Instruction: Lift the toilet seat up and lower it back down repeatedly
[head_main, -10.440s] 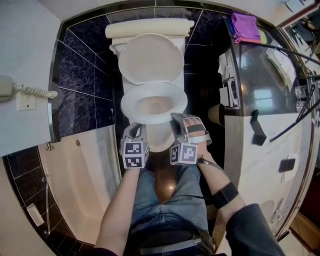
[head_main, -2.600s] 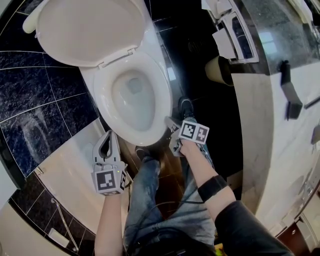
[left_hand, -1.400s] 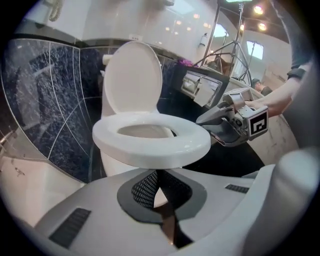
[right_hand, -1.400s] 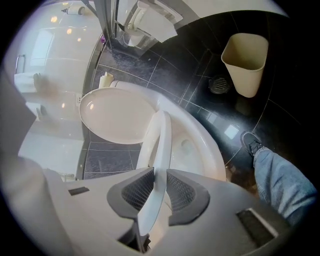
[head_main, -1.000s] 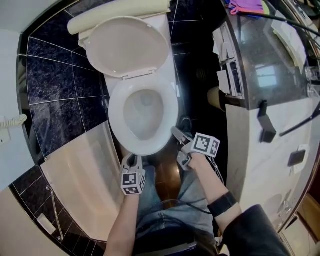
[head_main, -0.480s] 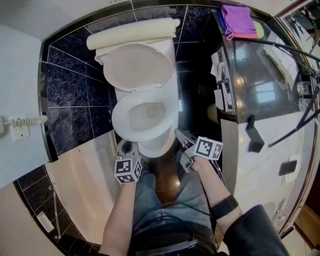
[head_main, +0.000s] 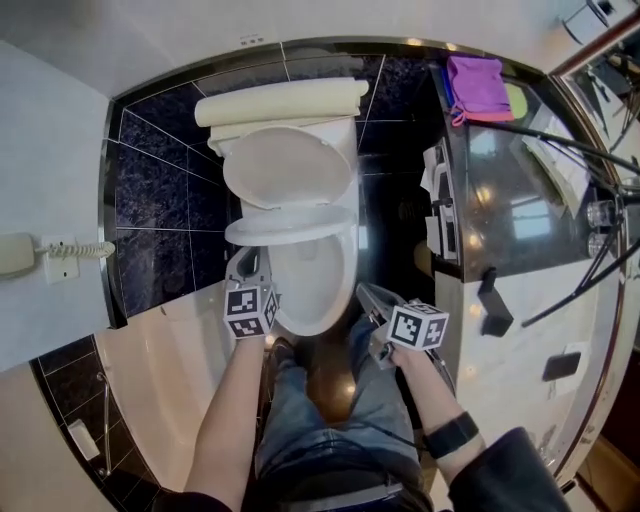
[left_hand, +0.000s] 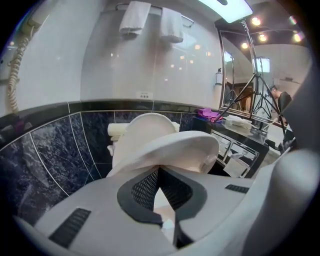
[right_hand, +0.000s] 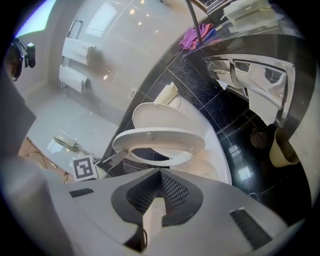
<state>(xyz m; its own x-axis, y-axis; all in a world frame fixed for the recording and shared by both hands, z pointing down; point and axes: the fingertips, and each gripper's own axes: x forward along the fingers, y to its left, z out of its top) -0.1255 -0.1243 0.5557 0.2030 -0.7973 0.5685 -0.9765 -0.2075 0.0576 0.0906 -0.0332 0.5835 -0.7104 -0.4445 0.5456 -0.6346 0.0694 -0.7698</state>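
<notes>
In the head view, the toilet seat (head_main: 290, 226) stood part-raised over the bowl (head_main: 316, 285), hinged at its far edge below the upright lid (head_main: 288, 165). The left gripper (head_main: 245, 258) sat at the seat's near-left rim. The right gripper (head_main: 364, 292) hung apart, near and right of the bowl.

In the left gripper view, the jaws were pressed together, pinching nothing, and the tilted seat (left_hand: 175, 149) spread just above their tips.

In the right gripper view, the jaws had just been closing and met with nothing between them. Beyond them, the left gripper (right_hand: 113, 158) met the raised seat's (right_hand: 165, 136) left edge.
</notes>
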